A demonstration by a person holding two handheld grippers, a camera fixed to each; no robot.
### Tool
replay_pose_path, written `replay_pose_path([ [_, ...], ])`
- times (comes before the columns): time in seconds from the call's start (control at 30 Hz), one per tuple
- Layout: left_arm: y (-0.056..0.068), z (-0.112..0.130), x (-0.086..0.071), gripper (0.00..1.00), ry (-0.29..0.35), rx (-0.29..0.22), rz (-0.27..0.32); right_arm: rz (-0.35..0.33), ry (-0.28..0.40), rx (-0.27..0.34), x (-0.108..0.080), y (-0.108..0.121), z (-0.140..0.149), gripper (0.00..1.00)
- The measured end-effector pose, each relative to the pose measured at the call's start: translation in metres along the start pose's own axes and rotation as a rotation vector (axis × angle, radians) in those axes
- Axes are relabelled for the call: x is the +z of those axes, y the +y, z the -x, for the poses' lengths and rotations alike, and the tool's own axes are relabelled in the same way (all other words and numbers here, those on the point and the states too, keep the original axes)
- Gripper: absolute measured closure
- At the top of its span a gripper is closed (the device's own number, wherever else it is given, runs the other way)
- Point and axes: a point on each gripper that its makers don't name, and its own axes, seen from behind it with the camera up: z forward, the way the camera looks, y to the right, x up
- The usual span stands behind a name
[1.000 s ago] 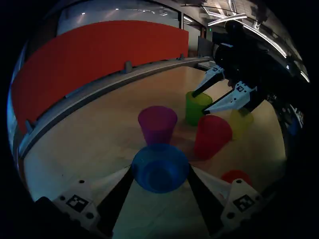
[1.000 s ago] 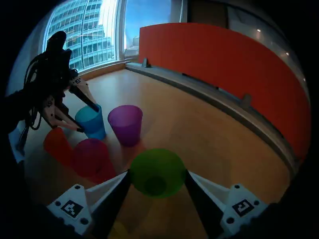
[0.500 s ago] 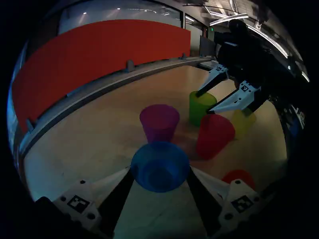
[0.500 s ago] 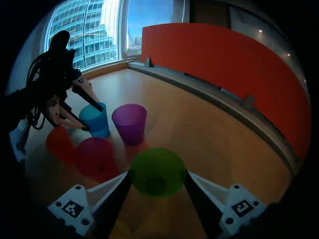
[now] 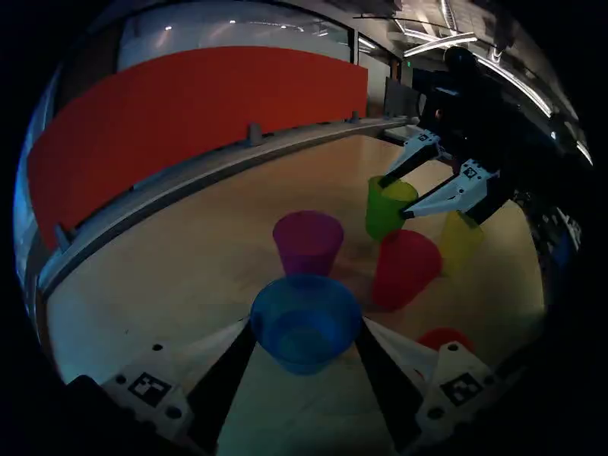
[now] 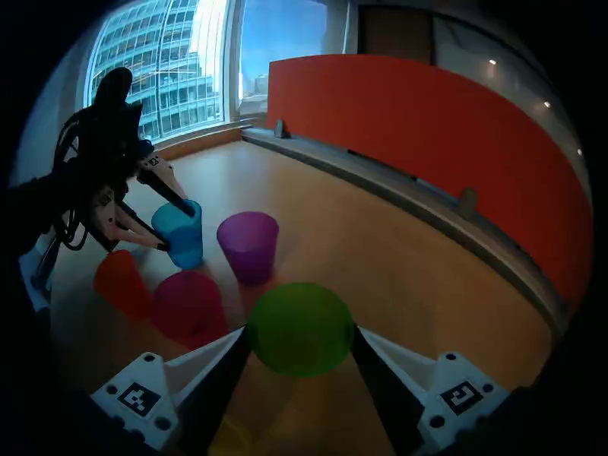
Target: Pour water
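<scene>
Surface: light wooden tabletop (image 5: pixel 190 251), matte, with soft reflections. Along its far edge runs a grey rail (image 5: pixel 190 178) carrying small upright clips (image 5: pixel 255 134). Behind the rail stands a long red partition (image 5: pixel 190 114). Ceiling light strips (image 5: pixel 448 42) glow overhead. In the right gripper view, a tall window (image 6: pixel 163 68) shows a glass high-rise and blue sky. Idle on the table: a red cup (image 5: pixel 406 266), with a yellow cup (image 5: pixel 460 242) just behind it and an orange cup (image 6: pixel 120 283) nearby.
</scene>
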Motion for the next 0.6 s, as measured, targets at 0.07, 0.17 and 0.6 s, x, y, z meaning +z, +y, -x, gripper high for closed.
replay_pose_path([
  [0.07, 0.001, -0.006, -0.005, 0.13, 0.014, -0.002, -0.001, 0.003, 0.007, -0.002, -0.005, 0.0, -0.003, 0.07],
  [0.17, 0.004, -0.016, -0.013, 0.13, 0.041, -0.004, -0.006, 0.006, 0.019, -0.006, -0.014, -0.002, -0.008, 0.07],
  [0.6, 0.024, -0.062, -0.057, 0.13, 0.168, -0.003, -0.026, 0.008, 0.099, -0.019, -0.06, -0.019, -0.045, 0.07],
])
